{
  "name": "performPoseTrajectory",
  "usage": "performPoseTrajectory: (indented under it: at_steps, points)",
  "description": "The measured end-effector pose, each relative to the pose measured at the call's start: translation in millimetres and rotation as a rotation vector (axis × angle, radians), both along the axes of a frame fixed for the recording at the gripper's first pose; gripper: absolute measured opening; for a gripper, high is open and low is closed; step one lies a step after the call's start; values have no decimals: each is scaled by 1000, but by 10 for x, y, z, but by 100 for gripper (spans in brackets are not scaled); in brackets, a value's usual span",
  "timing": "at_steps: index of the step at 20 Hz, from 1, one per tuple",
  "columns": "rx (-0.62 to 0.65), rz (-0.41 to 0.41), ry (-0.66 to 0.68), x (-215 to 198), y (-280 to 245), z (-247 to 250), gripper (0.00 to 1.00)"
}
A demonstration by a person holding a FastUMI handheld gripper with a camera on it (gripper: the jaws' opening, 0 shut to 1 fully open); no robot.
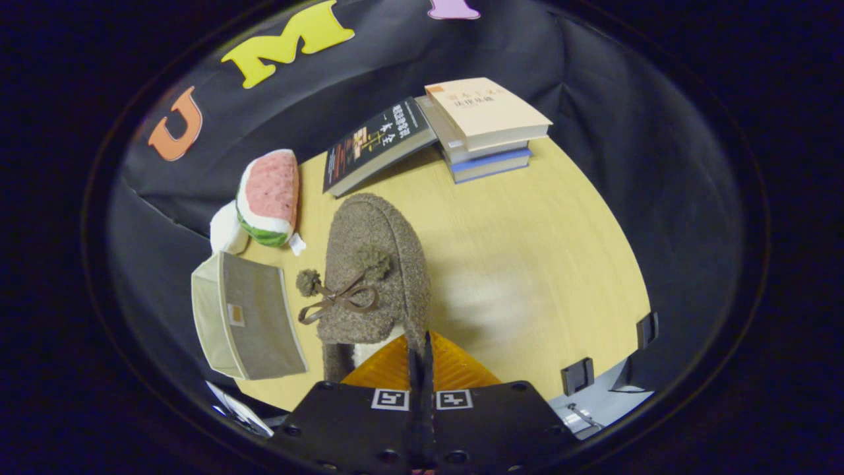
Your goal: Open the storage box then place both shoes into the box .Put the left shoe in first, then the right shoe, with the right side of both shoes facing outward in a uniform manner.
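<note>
Over on the left, a grey fabric storage box (247, 323) lying tipped on the table (527, 264), pale lining showing along its edge, a small tag on the grey face. Just behind it, a white soft lump (226, 231) and a plush watermelon slice (270, 196), the two touching, both up against the black cloth wall.

Moving in toward the middle: one brown fuzzy shoe (369, 264), toe pointing away, a ribbon bow (339, 300) with a pom-pom (307, 282) across its top. Heel end right at the fingers (395, 369), which are orange and ribbed. Gripper (420, 359) clenched, fingers pressed close with the shoe's heel rim pinched between them, only a thin dark seam left where they meet. Shoe sitting just beside the box, not inside it. Whether lifted or resting on the table, hard to tell.

Beyond the shoe, a dark-covered book (376, 142) leaning slantwise against a stack of books (484, 128), the top one pale, a blue one at the bottom.

Further right, bare light wood, well apart from everything else. At the near right edge of the table, two black clips (577, 376), with a grey surface below them.
</note>
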State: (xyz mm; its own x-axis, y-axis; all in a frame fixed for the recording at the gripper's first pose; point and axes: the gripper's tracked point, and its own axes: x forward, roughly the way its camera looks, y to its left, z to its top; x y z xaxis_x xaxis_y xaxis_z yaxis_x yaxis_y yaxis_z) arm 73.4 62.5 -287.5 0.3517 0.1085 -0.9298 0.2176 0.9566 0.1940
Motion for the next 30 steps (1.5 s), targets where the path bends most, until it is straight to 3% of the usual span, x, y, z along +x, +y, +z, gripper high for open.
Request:
performPoseTrajectory:
  at_steps: [6,16,23,30]
  points:
    - [-10,38,-51,73,868,305,0]
    - [4,228,-113,50,2629,684,0]
    - [1,287,-49,33,3414,284,0]
    - [-118,241,42,107,3448,-369,1]
